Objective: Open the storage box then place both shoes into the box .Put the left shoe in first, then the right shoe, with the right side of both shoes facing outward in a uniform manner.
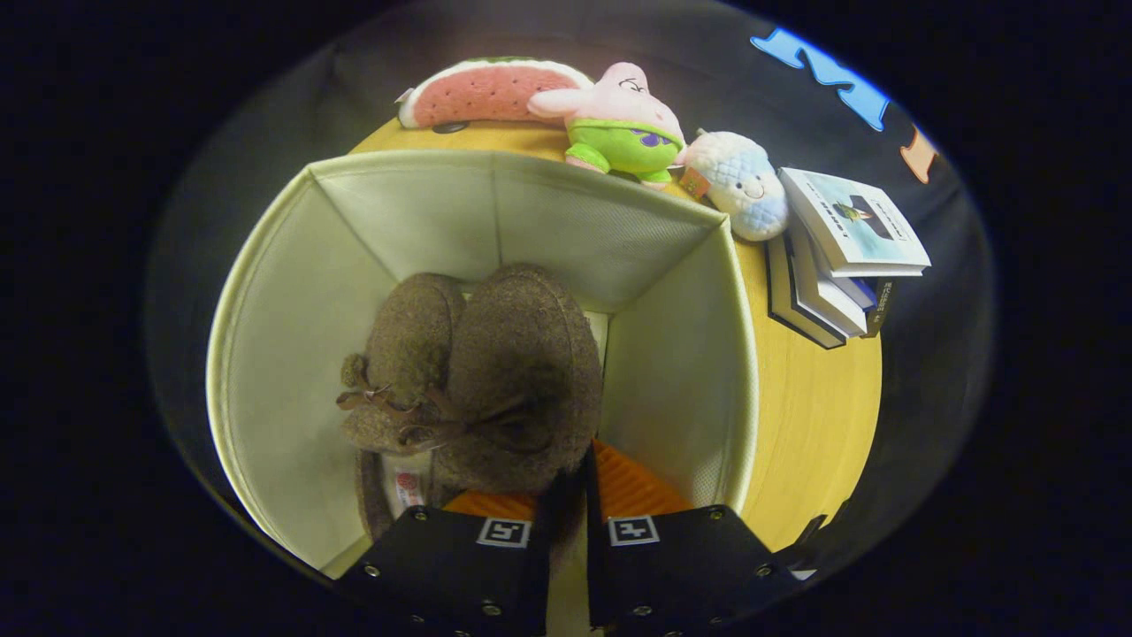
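— Where are the shoes?

— Both down inside the open storage box (292, 292): left shoe (402, 354) nearer the far-left wall, right shoe (522, 380) touching it, just ahead of the gripper (570, 495). Toes pointing the same way, probably to satisfy the uniform-facing rule.

— And the jaws?

— Drawn narrow, pinching a dark edge of the right shoe at its heel. Looks like a firm hold, so likely not yet released. Held by the heel presumably to lower it in toe-first beside its mate.

— Materials?

— Fuzzy brown felt or wool uppers, rounded toes, small bows on top. Pale woven fabric walls on the box, soft and squared. Yellow wooden table (822, 407) beneath.

— Anything nearby?

— Beyond the box: watermelon plush (486, 93), pink-and-green plush (619, 124), white plush (743, 181), stacked books (840, 265). Well apart from the shoes.
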`<state>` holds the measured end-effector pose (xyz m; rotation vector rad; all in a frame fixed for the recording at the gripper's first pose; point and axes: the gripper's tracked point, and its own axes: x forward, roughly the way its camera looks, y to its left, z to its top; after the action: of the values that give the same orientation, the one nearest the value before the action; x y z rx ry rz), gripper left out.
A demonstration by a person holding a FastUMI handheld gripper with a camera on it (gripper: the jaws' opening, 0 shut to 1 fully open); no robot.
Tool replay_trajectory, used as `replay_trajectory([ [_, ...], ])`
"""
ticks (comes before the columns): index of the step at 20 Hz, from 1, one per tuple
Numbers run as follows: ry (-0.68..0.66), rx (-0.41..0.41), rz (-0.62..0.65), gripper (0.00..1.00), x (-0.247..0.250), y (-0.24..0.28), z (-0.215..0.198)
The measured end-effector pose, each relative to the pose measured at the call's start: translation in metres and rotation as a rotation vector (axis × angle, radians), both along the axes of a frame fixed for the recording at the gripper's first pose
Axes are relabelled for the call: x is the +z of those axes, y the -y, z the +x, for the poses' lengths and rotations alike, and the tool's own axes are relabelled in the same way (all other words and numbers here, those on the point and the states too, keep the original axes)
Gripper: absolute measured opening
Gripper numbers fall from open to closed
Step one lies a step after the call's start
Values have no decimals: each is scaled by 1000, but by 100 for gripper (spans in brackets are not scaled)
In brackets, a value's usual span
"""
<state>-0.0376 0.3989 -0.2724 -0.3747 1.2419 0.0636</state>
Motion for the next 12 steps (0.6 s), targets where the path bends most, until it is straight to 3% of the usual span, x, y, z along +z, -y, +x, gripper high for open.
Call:
replay_trajectory([
  [1,19,-4,7,21,12,0,1],
  [4,37,15,83,59,38,-11,-7],
  [12,407,31,298,60,175,22,31],
])
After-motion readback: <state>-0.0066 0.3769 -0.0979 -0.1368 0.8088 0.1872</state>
